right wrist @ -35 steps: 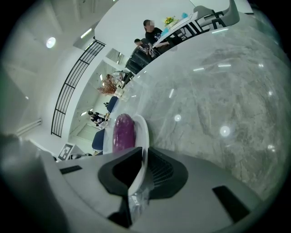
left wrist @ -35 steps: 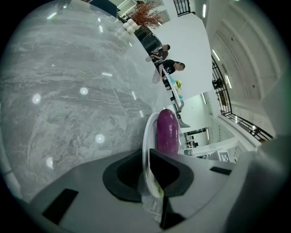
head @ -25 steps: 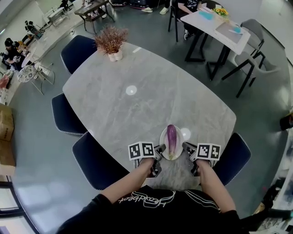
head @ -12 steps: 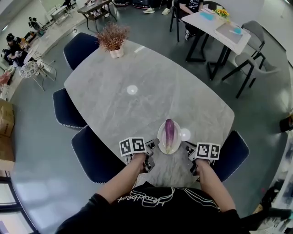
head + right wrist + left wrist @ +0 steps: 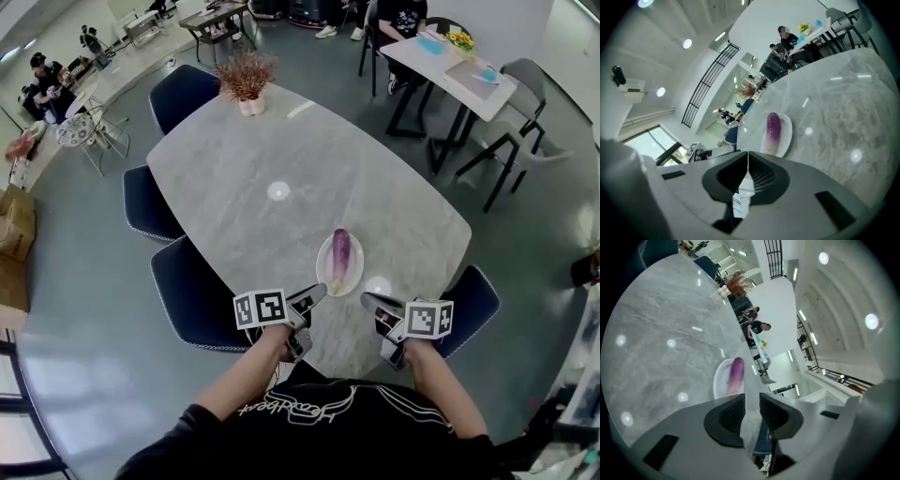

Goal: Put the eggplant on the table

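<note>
A purple eggplant (image 5: 339,253) lies on a white oval plate (image 5: 323,272) near the front edge of the grey marble table (image 5: 281,141). My left gripper (image 5: 316,294) hovers just short of the plate on its left. Its jaws stand apart with nothing between them and are closing slightly. My right gripper (image 5: 369,301) hovers short of the plate on its right, shut and empty. The left gripper view shows the eggplant (image 5: 736,375) and plate (image 5: 720,378) beyond my left gripper (image 5: 752,405). In the right gripper view they lie ahead too, eggplant (image 5: 773,128) on plate (image 5: 786,133), past my right gripper (image 5: 748,160).
A potted dried plant (image 5: 246,77) stands at the table's far end. Dark blue chairs (image 5: 195,292) (image 5: 472,298) flank me at the near edge, with more (image 5: 145,202) along the left side. Another table (image 5: 457,64) and seated people are farther back.
Both grippers were at the plate's two sides; they have lifted and drawn back toward me. The left jaws have opened. The plate with the eggplant stays on the table.
</note>
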Available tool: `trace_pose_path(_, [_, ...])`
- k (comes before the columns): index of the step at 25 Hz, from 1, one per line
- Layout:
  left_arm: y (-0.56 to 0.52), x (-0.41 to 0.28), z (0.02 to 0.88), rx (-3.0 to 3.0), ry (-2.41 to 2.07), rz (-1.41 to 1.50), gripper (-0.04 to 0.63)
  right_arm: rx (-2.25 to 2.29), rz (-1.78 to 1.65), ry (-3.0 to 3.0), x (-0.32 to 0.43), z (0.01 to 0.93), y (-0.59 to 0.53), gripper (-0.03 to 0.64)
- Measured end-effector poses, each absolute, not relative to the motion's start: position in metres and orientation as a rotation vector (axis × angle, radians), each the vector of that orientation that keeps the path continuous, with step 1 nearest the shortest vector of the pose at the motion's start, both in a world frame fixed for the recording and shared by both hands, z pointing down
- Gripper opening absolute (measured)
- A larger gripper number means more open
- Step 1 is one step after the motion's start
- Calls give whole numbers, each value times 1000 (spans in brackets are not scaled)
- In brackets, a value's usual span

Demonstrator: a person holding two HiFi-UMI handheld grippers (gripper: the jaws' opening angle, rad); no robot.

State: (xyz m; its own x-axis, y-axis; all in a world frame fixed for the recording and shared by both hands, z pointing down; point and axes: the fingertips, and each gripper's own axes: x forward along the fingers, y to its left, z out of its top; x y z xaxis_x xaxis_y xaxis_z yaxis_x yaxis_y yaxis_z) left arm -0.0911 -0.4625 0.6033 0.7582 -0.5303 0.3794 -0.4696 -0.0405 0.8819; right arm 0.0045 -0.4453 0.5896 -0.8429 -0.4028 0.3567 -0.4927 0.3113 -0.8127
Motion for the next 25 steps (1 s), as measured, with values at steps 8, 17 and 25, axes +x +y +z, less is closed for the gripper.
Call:
trace_pose_path(8, [-380, -35, 517, 2088, -692, 10, 8, 728, 1419, -2620, 26, 529, -375, 6])
trace_pose_path(17, [-277, 14, 443, 2382, -692, 48, 8, 676, 1241, -2779, 64, 458, -293, 6])
trace_pose_path(25, [-212, 38, 412, 2564, -653, 96, 8, 588, 1032, -2903, 76, 429, -232, 6])
